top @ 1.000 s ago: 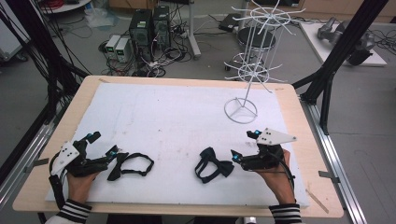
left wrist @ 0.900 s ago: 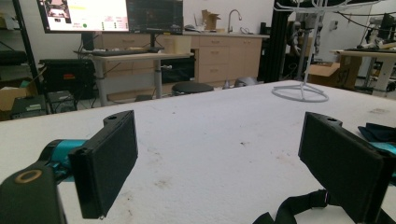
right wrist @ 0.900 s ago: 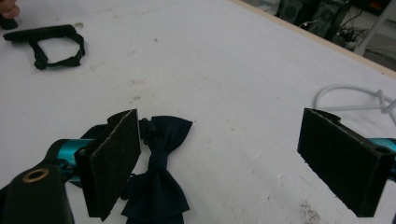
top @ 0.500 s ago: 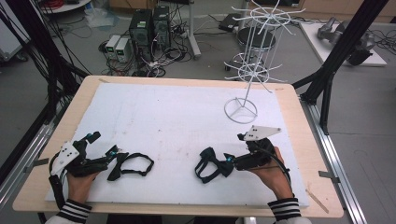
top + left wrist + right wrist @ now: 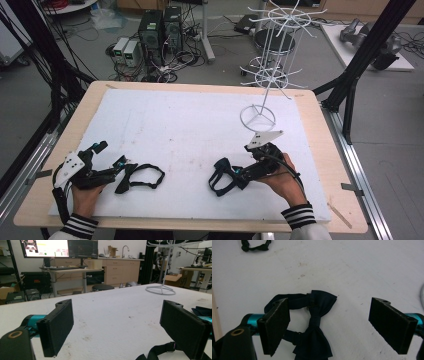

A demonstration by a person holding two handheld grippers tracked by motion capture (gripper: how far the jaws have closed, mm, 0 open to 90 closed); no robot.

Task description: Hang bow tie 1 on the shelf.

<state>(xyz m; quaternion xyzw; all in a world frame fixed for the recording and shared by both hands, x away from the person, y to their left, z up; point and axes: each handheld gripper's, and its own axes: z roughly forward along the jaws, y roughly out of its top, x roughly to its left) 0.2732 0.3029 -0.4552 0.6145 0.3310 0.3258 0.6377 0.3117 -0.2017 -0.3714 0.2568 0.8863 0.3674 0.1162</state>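
We are working at the near edge of the table [image 5: 320, 130], each hand bringing a gripper up to a dark bow tie lying flat on the white mat [image 5: 175, 125]. Our right gripper [image 5: 337, 327] is reaching for the right bow tie [image 5: 315, 325], which is sitting near the near right part of the mat. Its jaws are standing wide and have just been closing a little, with the bow tie lying between them but nearer the left pad, not yet pressed. We judge that we are lining up to pinch its knot.

Our left gripper [image 5: 117, 327] is resting low near the near left corner, jaws spread wide and holding nothing. The left bow tie [image 5: 140, 176] is lying just in front of it, its strap [image 5: 160, 351] looping by the right pad.

A white wire rack [image 5: 265, 75] is standing at the far right, its hooks bare; we judge the ties are meant for it.
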